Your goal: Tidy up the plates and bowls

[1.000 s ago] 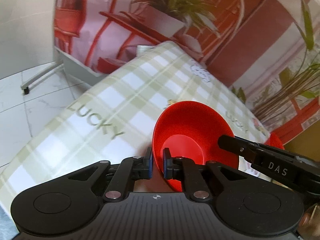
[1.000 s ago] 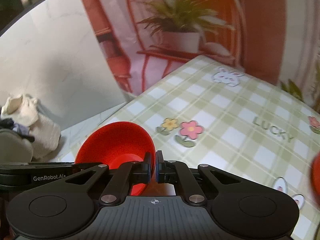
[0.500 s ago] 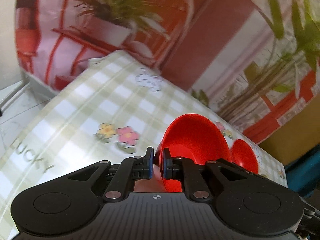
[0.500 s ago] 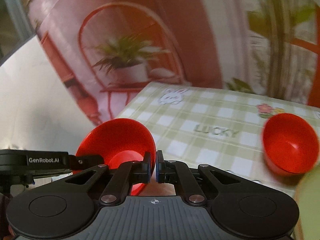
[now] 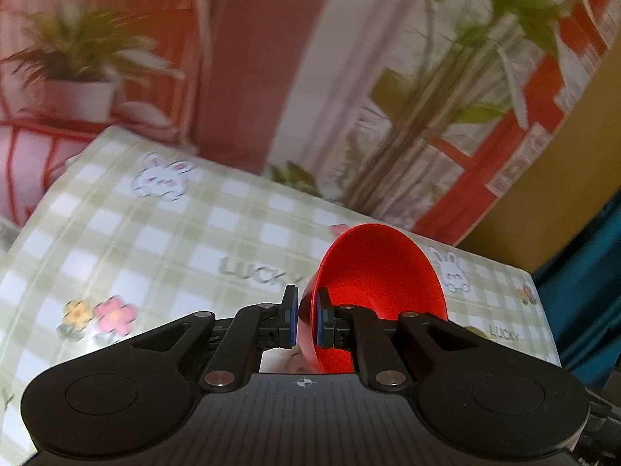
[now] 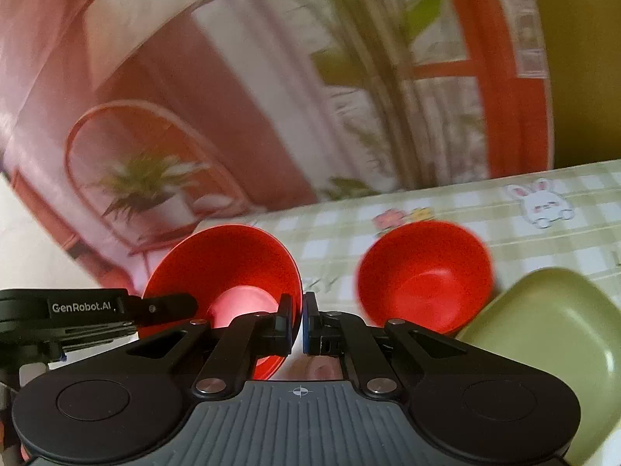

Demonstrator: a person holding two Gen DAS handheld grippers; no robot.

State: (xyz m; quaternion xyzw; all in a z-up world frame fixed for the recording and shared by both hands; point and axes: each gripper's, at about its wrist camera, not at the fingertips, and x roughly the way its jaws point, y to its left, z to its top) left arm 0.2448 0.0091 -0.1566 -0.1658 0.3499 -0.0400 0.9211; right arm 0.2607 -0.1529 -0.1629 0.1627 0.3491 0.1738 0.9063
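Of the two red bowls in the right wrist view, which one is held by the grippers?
The left red bowl: the right gripper and left gripper pinch its rim. The other red bowl sits free on the table.

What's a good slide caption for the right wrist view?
Both grippers clamp one red plastic bowl by its rim, beside a second red bowl and olive green plate on the checked tablecloth.

The left tongs [image 5: 304,320] are clamped on the near rim of the red bowl [image 5: 378,272], one blue pad outside the wall and one inside. The right tongs [image 6: 297,324] pinch the same bowl's opposite rim — pads nearly meeting. The left tongs reach in from that bowl's left side, both pairs tilted downward.
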